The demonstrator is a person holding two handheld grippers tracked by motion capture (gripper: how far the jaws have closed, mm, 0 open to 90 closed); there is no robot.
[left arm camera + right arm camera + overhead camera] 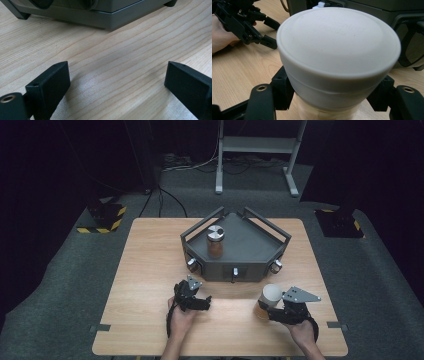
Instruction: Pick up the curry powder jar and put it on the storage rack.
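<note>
At table's near edge, person's forearms come in from below, one hand per gripper. Left gripper (198, 300) sits low over the wood, left of centre, jaws spread wide w/ nothing btwn them; in left gripper view the two black fingers (48, 86) stand well apart over bare grain, pointing twd the tray's front wall. Right gripper (267, 311) is at the right, near edge, grey three-cornered plate on top, jaws clamped on a jar w/ white lid (267, 300). In right gripper view the fingers (282, 88) press the jar's sides just below the lid (338, 42), which faces the camera.

Jar tilts: long axis leans, lid end up and twd the tray, amber lower part down by the tabletop. Can't tell if its base touches the wood.

Farther on, mid-table, a dark grey tray (260, 240) w/ rail handles and knobs on its front walls; inside, at its left, a second jar (215, 241), upright, silver lid, brown contents.

Table (145, 285) is light wood, w/ grey tape marks at the side edges. Beyond: grey carpet, cables, white frame legs (255, 145), yellow-black striped bases either side, dark room.
</note>
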